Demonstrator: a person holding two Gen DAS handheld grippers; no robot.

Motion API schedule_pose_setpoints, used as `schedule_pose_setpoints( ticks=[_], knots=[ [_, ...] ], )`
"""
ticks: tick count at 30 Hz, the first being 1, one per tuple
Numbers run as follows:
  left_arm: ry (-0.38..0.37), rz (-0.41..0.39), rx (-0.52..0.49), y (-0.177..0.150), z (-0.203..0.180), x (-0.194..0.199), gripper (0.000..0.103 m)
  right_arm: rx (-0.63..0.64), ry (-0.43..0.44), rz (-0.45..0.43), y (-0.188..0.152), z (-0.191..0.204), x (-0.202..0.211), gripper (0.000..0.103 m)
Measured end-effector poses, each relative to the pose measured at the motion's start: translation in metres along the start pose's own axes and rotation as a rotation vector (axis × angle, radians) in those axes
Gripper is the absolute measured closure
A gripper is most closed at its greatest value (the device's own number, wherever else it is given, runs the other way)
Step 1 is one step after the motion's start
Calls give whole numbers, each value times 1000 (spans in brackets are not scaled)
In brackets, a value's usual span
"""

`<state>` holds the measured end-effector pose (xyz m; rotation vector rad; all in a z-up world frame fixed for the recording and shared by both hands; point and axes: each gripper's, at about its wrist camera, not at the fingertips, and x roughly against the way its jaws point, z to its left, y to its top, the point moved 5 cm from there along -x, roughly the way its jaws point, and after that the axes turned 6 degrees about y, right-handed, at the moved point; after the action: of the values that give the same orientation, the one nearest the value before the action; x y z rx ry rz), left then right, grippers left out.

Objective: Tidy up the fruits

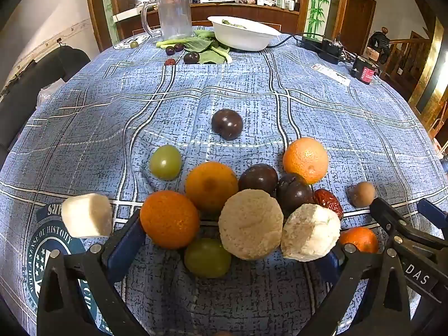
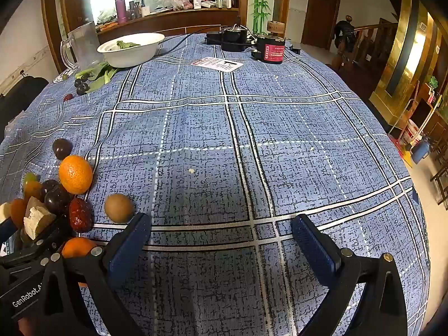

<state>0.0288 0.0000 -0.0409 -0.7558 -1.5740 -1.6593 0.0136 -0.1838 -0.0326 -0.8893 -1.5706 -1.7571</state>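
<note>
In the left wrist view a cluster of fruit lies on the blue checked tablecloth (image 1: 112,117): three oranges (image 1: 169,219) (image 1: 211,186) (image 1: 305,159), dark plums (image 1: 259,178) (image 1: 226,124), green grapes (image 1: 165,162) (image 1: 207,257), a red date (image 1: 329,202), a brown longan (image 1: 362,194) and pale peeled chunks (image 1: 250,225) (image 1: 310,232) (image 1: 86,215). My left gripper (image 1: 232,240) is open, its jaws either side of the cluster's near edge. My right gripper (image 2: 221,240) is open and empty over bare cloth, right of the longan (image 2: 119,207) and date (image 2: 80,215).
At the far end stand a white bowl (image 1: 242,32) with greens, a clear pitcher (image 1: 173,14), leafy vegetables (image 1: 207,47) with more plums (image 1: 191,57), black power devices (image 2: 232,37), a red-labelled box (image 2: 271,49) and a paper card (image 2: 218,63). The table edge falls off at right.
</note>
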Motion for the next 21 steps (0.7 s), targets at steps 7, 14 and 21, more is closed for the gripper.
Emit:
schedule_pose_setpoints(
  ticks=[7,14,21],
  knots=[
    [0,-2,0,0,0,0,0,-2,3,-1,0,0,0,1],
    [1,-3,0,-1,1,3,0,-2,3,-1,0,0,0,1],
    [0,-2,0,0,1,3,0,-3,4,-1,0,0,0,1]
  ],
)
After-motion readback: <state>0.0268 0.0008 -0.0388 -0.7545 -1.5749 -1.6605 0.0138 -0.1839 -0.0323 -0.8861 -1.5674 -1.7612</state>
